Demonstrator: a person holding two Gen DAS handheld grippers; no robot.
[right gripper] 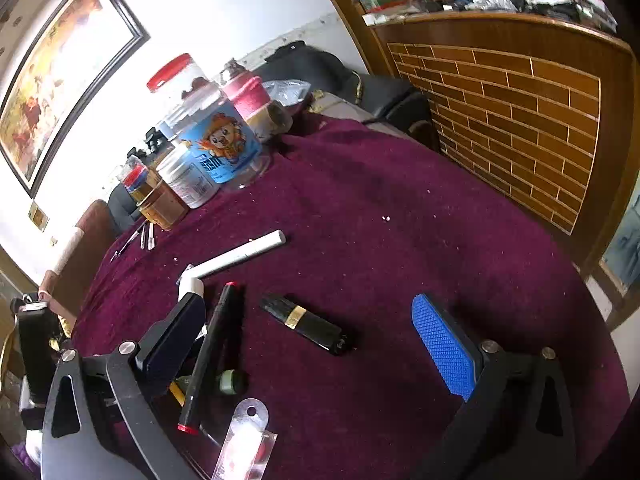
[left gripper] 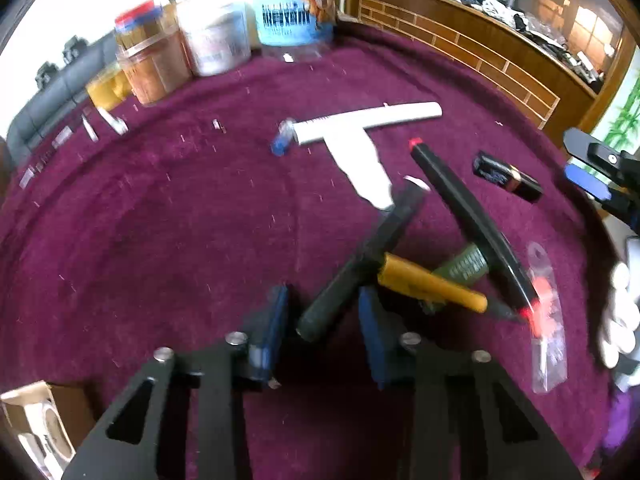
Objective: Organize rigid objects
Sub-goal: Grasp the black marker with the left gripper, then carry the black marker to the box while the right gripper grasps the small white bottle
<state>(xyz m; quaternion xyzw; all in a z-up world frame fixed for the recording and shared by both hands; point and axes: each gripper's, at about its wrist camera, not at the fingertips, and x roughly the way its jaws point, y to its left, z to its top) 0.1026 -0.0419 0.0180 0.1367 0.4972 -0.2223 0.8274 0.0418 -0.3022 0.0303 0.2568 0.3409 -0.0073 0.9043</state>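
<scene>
Right now your left gripper (left gripper: 324, 320) hangs low in the frame, its ribbed blue pads spread around the round end of a dark matte marker (left gripper: 360, 264) without pinching it. Your right gripper (right gripper: 320, 344) is released over the fuzzy maroon cloth (right gripper: 400, 208), near a glossy black lipstick tube (right gripper: 306, 324).

Blue jar label (right gripper: 224, 148) print blurred, no text readable
</scene>
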